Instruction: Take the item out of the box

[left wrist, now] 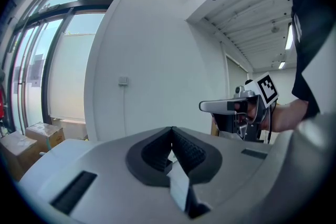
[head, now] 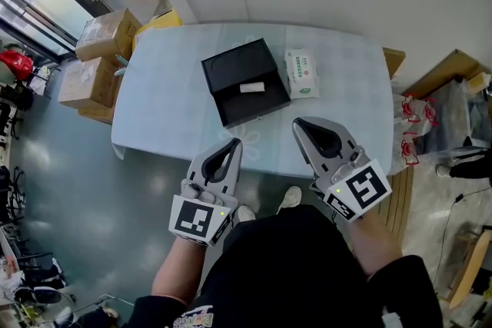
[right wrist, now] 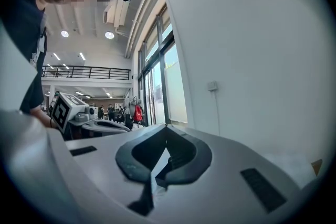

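Both grippers idle at the bottom of the frame, at the near table [head: 169, 127] edge. Left gripper [head: 233, 144]: jaws together, nothing in them. Right gripper [head: 300, 123]: same, pads meeting, empty. The open black box [head: 231, 65] sits mid-table, up-frame from and between the two tips. The white item [head: 252, 87] lies flat inside it, long axis roughly left-right across the frame. It's up and slightly right of the left tip, up-left of the right tip; neither is clearly nearer. Jaws need to open first. A tissue pack [head: 301, 73] lies just right of the box. Cardboard boxes [head: 100, 57] stand on the floor, upper left.
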Motion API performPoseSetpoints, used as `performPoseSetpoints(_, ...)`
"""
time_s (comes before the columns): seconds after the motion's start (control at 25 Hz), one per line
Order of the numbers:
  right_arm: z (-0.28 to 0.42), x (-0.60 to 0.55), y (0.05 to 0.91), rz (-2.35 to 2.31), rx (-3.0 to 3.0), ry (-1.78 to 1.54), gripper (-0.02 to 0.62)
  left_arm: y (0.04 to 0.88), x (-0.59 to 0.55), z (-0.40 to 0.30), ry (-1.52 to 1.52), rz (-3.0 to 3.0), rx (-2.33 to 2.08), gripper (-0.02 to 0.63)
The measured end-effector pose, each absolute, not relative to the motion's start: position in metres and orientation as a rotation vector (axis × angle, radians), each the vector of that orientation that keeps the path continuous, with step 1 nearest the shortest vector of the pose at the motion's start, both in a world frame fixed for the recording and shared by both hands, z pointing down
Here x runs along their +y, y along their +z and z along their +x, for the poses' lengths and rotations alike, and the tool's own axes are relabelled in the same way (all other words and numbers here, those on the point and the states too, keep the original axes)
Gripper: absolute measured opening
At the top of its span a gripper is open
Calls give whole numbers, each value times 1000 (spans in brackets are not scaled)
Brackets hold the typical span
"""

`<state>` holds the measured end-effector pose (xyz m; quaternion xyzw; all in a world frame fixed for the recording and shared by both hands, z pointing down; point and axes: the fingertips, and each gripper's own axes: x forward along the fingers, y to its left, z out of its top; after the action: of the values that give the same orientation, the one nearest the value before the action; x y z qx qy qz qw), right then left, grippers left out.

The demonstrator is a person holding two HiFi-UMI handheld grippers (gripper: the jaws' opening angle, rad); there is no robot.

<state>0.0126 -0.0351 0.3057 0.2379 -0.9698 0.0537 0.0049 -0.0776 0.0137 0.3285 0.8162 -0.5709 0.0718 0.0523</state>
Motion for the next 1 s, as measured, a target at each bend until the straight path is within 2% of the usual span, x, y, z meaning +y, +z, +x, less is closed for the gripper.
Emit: performPoseSetpoints(1.0,58,-73,315,670,-3066,216,9,354,-55,-48,478,2479,-1832,9)
